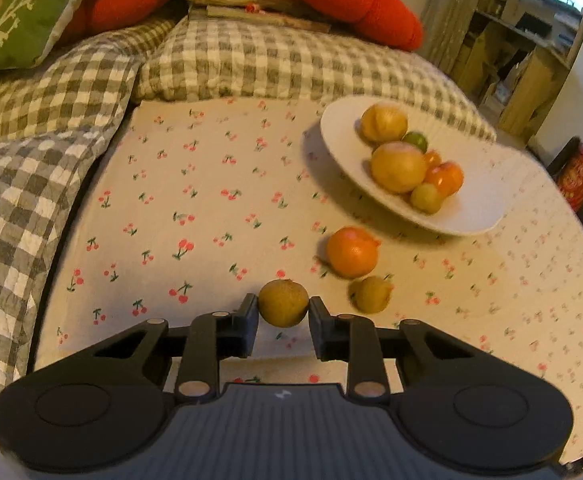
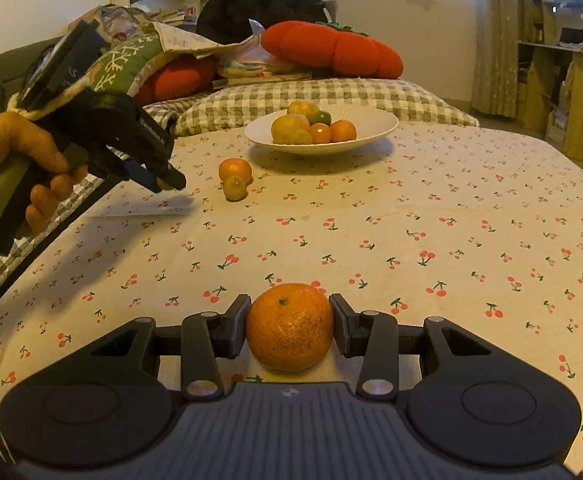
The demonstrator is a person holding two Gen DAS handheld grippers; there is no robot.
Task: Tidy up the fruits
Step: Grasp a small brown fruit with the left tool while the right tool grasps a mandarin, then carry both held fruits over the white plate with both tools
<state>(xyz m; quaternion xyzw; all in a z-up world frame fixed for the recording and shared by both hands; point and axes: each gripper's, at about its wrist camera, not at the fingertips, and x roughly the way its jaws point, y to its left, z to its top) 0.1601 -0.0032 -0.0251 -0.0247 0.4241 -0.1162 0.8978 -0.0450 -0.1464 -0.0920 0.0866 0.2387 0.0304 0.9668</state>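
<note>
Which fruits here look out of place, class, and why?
Two fruits lie loose on the cherry-print cloth, short of the white bowl that holds the others: a round orange mandarin and a small yellow-green fruit touching it. Nothing looks spilled or damaged.

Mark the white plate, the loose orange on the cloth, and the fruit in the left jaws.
White round ceramic plate (image 1: 467,216), left wrist view, bare near rim.
Loose round orange fruit (image 1: 352,251), left wrist view, middle of its skin.
Small yellow-green round fruit (image 1: 283,303), left wrist view, centre, between the jaws.
</note>
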